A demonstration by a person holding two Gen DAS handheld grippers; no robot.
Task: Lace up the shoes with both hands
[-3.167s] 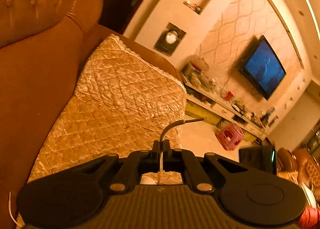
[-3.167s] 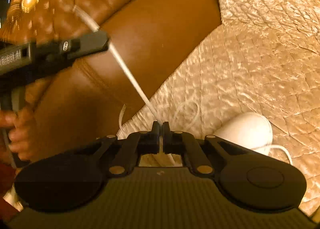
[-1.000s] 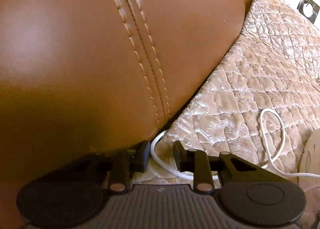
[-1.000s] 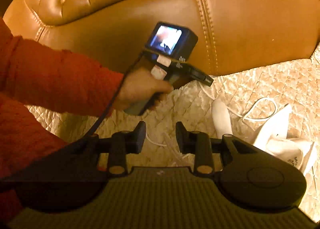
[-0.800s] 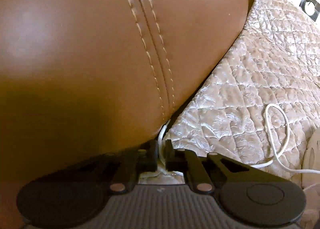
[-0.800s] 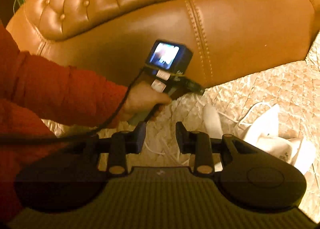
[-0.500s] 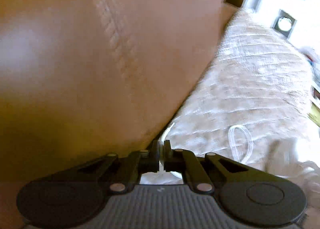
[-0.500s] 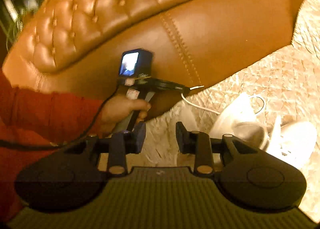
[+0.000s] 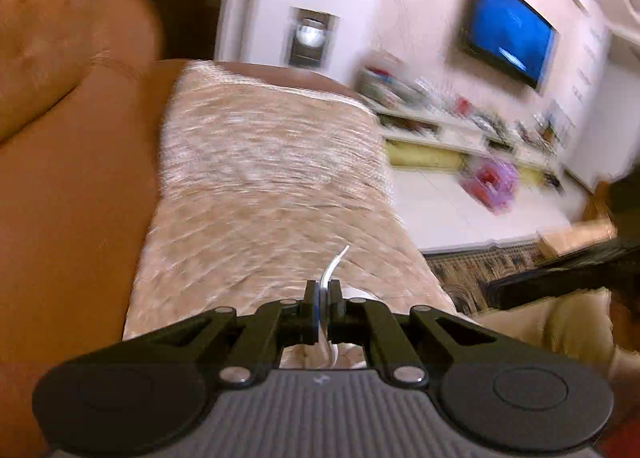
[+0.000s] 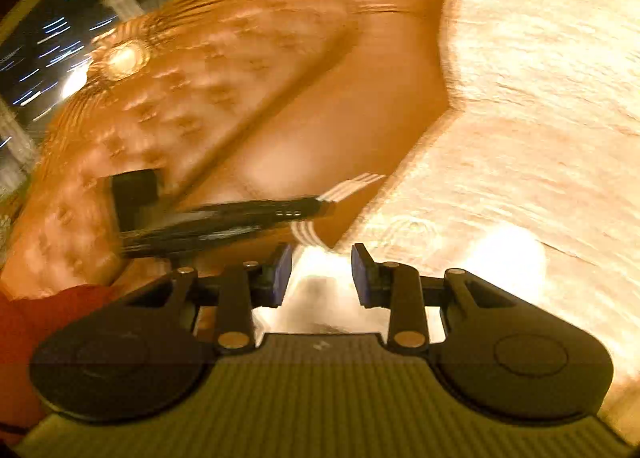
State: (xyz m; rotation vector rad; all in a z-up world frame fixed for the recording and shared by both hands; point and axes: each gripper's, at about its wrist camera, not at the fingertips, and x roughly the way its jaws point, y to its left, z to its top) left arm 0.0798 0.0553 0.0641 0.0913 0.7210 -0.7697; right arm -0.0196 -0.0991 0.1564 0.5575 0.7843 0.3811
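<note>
- Left gripper [image 9: 323, 308]: fingers now clamped on the white shoelace [image 9: 334, 262]; a second ago they stood apart around it, down by the sofa back.
- Lace end pokes up past the fingertips; the rest drops away beneath the gripper.
- View has swung from the leather to the quilted cover [image 9: 272, 177] and the room beyond, so the lace is likely being drawn taut.
- Right gripper [image 10: 322, 274]: fingers apart, nothing between them, same gap as before.
- Shoe [image 10: 508, 254]: a white blur on the cover, just beside the right fingers.
- Heavy blur; eyelets unreadable.

Left claw [image 9: 323, 308] pinched on white lace [image 9: 333, 264] above quilted cover [image 9: 264, 185].
</note>
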